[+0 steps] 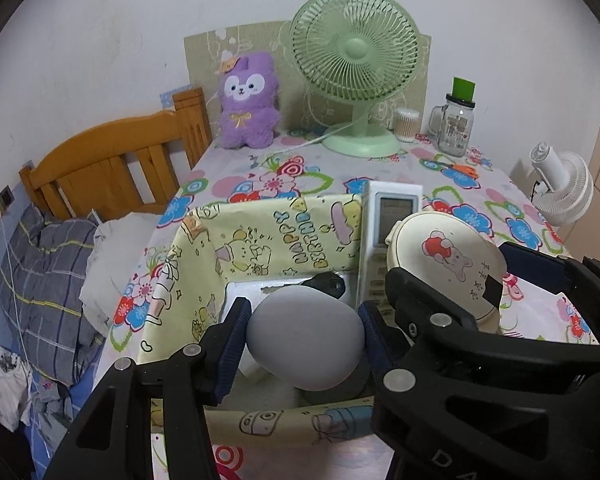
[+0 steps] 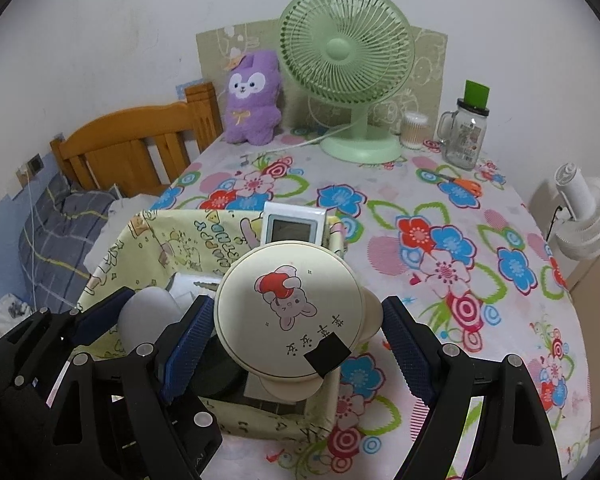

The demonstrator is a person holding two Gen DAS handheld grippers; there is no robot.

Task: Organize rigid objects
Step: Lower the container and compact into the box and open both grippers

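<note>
Grey egg-shaped object (image 1: 304, 340) sits clamped in the left gripper (image 1: 300, 344); the right gripper (image 2: 296, 332) clasps a cream round case (image 2: 288, 316) over the yellow box (image 1: 220, 248).

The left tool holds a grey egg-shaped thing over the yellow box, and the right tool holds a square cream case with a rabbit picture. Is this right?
Not quite: the cream case in the right tool is round, not square, as the right wrist view shows. The left tool does hold the grey egg-shaped thing over the yellow box.

Right tool (image 2: 296, 340) clamped on cream round case (image 2: 288, 312), rabbit print up, over yellow fabric bin (image 2: 148, 240); left tool (image 2: 152, 320) grips grey egg-shaped object (image 2: 148, 316) above same bin; white remote (image 2: 294, 226) upright inside; floral surface (image 2: 440, 240) beneath.
</note>
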